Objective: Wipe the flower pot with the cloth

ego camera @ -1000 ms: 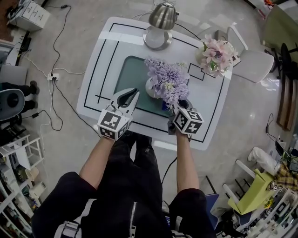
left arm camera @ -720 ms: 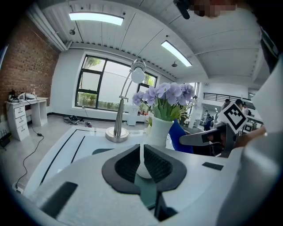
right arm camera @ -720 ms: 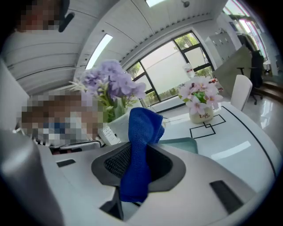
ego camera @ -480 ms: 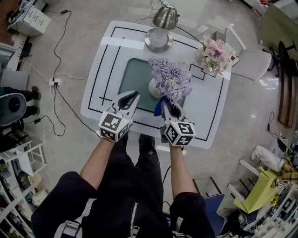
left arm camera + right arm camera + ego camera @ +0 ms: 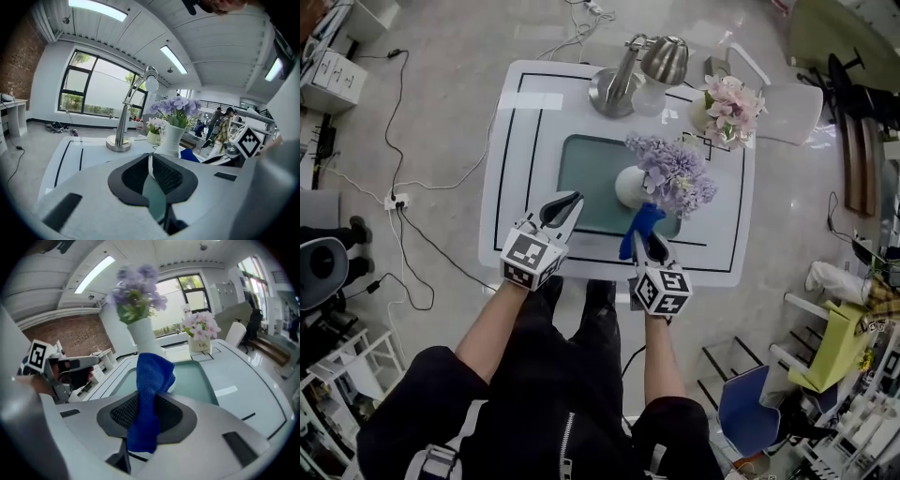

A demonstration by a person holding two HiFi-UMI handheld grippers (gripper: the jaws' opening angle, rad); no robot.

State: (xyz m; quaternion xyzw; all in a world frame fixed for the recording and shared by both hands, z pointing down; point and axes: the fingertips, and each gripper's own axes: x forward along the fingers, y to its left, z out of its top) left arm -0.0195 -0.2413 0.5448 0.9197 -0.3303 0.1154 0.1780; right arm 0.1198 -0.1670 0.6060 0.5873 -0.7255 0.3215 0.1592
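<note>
The white table [image 5: 511,187] bears a green mat [image 5: 586,173], and on it stands the white flower pot [image 5: 630,186], its mouth hidden under lilac blooms [image 5: 675,173]. The right gripper [image 5: 645,246] is clamped on the blue cloth [image 5: 639,225] (which covers its tips) close beside the pot, contact unclear. The left gripper [image 5: 570,202], jaws pressed together on nothing, hovers at the mat's near-left edge.

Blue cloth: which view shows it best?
Right gripper view: the blue cloth fills the middle, clamped in the right hand-held gripper. Head view shows a small blue strip ahead of that gripper; left gripper view only a blue corner beside the white pot.
</note>
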